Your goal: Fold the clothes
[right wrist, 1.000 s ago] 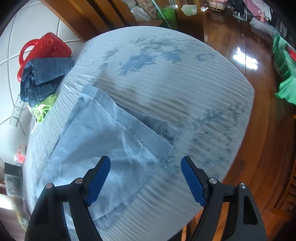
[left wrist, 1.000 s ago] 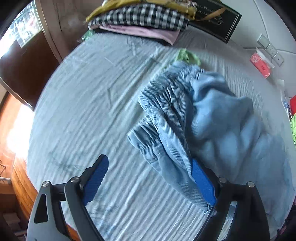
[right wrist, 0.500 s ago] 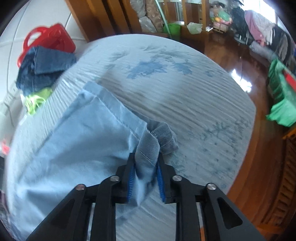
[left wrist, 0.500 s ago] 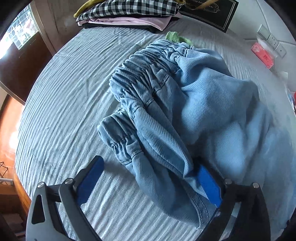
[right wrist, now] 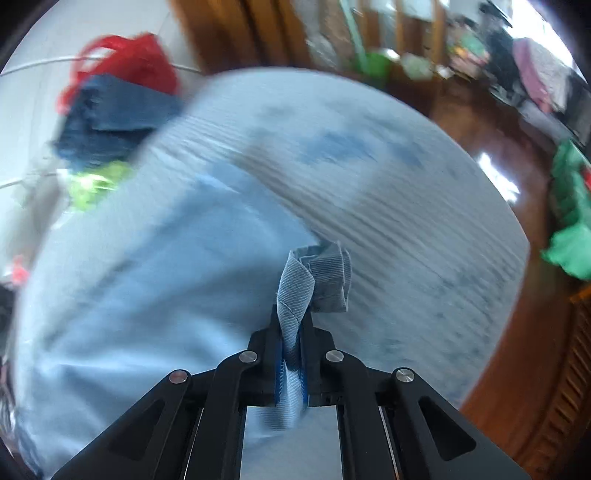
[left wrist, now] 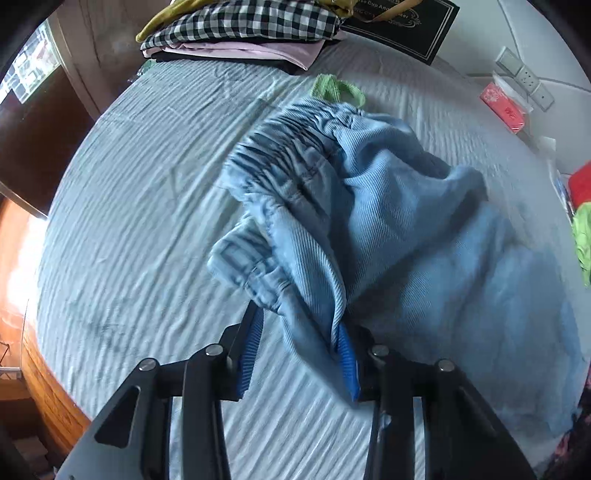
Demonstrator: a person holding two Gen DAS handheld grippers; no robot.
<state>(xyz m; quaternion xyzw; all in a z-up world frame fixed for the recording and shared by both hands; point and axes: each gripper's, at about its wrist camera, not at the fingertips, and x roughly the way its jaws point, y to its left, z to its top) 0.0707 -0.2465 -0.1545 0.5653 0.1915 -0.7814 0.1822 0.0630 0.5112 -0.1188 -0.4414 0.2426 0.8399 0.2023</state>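
A big bed (left wrist: pixel 140 206) with a pale blue striped sheet fills the room. The floor (right wrist: pixel 491 122) is shiny brown wood with bright light on it. White plugs (left wrist: pixel 524 79) sit on the white wall (left wrist: pixel 480 37).

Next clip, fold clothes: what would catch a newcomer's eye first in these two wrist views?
The light blue trousers sprawl crumpled across the middle of the pale bedsheet, gathered elastic waistband uppermost. The right gripper is pinched shut on a twisted corner of them, while the left gripper has cloth between its closing jaws. A stack of folded clothes, checked piece on top, sits at the far edge.
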